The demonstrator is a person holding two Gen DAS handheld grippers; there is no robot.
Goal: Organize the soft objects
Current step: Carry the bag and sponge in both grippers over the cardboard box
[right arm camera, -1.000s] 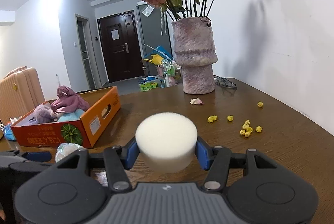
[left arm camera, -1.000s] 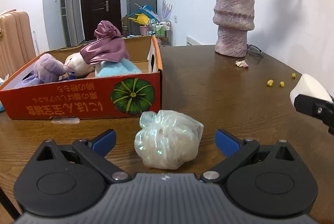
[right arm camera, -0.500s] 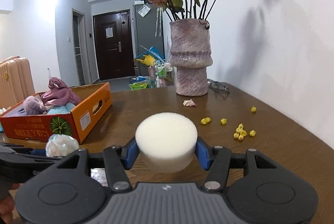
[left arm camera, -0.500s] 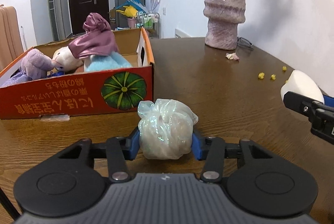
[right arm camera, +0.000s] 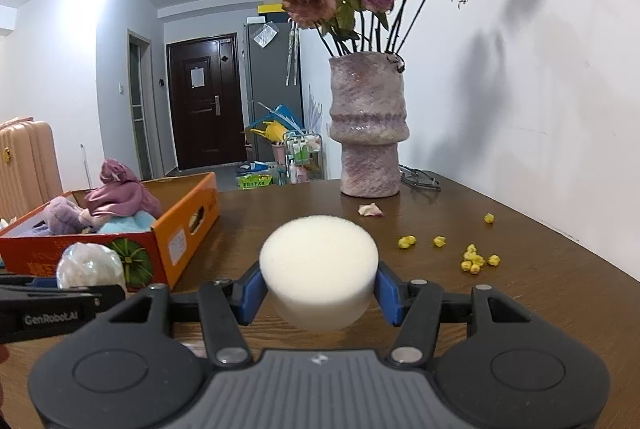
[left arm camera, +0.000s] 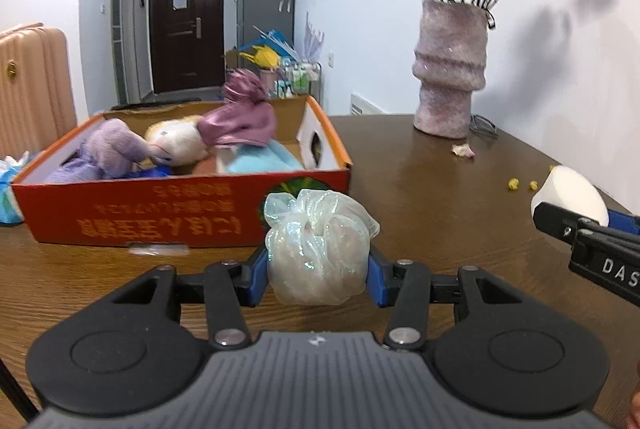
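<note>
Dark brown wooden table filled both views, with a white wall behind it. Jaws of the left gripper were clamped on a shimmering white gauze bundle, blue pads pressing its two sides; they had just been closing on it. Beyond those jaws, just past the bundle, stood an orange cardboard box holding plush toys. Jaws of the right gripper were clamped on a round cream foam sponge, held clear of the table. Ahead of these jaws stood a mottled pink ceramic vase of dried roses; to their right lay small yellow crumbs.
</note>
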